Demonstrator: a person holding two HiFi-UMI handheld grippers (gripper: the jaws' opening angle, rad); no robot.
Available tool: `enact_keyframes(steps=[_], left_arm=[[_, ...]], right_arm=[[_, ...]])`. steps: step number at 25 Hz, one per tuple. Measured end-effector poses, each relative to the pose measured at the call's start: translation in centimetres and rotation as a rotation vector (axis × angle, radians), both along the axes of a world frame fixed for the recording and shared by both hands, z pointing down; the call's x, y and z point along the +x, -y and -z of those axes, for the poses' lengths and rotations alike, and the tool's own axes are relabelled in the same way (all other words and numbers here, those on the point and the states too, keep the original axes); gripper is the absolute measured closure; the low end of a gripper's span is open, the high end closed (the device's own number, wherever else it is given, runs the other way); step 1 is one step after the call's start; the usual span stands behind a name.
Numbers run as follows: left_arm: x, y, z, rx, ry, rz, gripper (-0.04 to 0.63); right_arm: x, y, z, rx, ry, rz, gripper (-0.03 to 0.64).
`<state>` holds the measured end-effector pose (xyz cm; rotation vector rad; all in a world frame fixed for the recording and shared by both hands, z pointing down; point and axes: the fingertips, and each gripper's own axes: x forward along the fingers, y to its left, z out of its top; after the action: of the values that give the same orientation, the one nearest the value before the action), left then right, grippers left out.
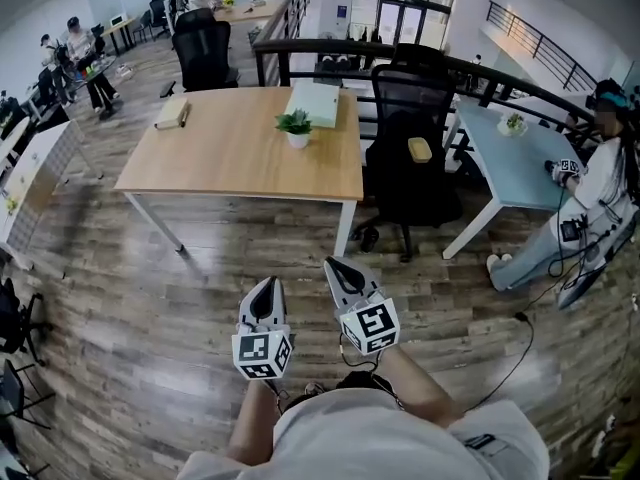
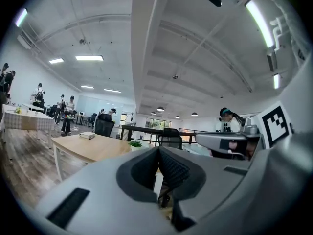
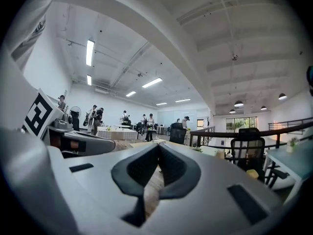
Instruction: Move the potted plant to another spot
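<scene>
Underfoot, wide wooden plank floor [image 1: 200,298]. On it ahead, large wooden table [image 1: 220,163], with a black office chair [image 1: 412,173] just beside the tabletop's right edge and a second chair [image 1: 203,53] behind its far edge. Further right, pale blue table [image 1: 505,168] with a seated person [image 1: 595,193] at its right end. Low in the head view, left gripper [image 1: 268,283] and right gripper [image 1: 334,263], side by side over the floor, well short of the tabletop's near edge, both level and aimed toward the table. Left jaws pressed together, nothing between them; right jaws likewise fully closed and empty. On the tabletop, flat white box [image 1: 315,103] against the far edge near the far right corner. Toward the far left corner, tan book [image 1: 172,114] lying flat. Smallest, potted plant [image 1: 295,126]: green leaves in a white pot. Stands upright on the tabletop's right half, nearer the far edge than the near one, just beside the box's near left corner. Lies well apart from both grippers, straight ahead of them across the bare near part of the tabletop, touched by neither. Shows in the left gripper view just left of the closed jaw tips, far behind them
</scene>
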<state>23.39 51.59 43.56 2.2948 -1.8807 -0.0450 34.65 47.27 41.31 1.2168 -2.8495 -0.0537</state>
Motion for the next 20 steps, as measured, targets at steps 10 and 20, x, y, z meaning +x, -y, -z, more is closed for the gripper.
enact_keyframes(steps=[10,20], left_arm=[[-2.3,4.9,-4.1,-0.089,-0.017,-0.029,0.583],[-5.3,18.2,-4.7,-0.120,-0.005,-0.001,0.583]], right_arm=[[-0.8,5.8,-4.6,-0.122,-0.016,-0.030,0.506],[-3.3,19.7,-6.1,-0.143,-0.047,0.033,0.431]])
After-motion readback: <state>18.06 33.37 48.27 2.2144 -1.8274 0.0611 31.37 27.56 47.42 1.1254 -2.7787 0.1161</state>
